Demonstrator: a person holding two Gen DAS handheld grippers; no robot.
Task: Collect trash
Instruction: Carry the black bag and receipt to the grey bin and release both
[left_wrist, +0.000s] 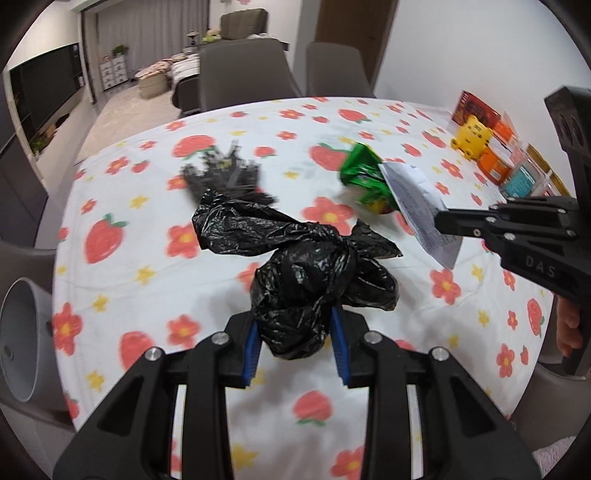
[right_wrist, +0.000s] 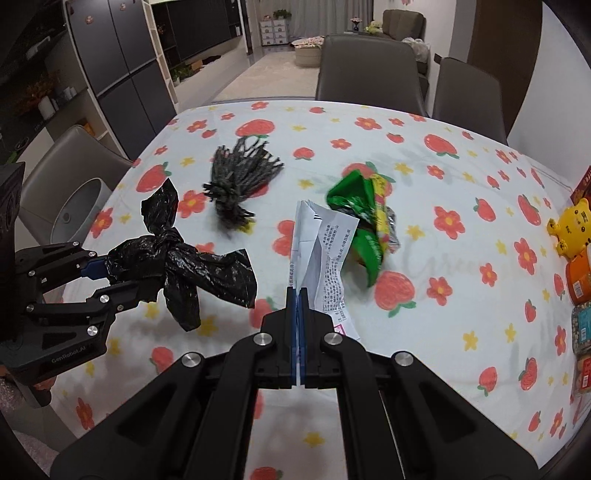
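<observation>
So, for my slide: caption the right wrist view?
Right gripper pinches white paper; left gripper holds black bag above floral tablecloth.

tablecloth – floral | yellow toy – right edge | chairs – far side | jars

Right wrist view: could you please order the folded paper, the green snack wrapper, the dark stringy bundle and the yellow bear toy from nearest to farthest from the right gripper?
1. Folded paper: pinched in the right gripper.
2. Green snack wrapper: on the tablecloth just beyond the paper, slightly right.
3. Dark stringy bundle: farther back, to the left.
4. Yellow bear toy: at the table's far right edge.
</observation>
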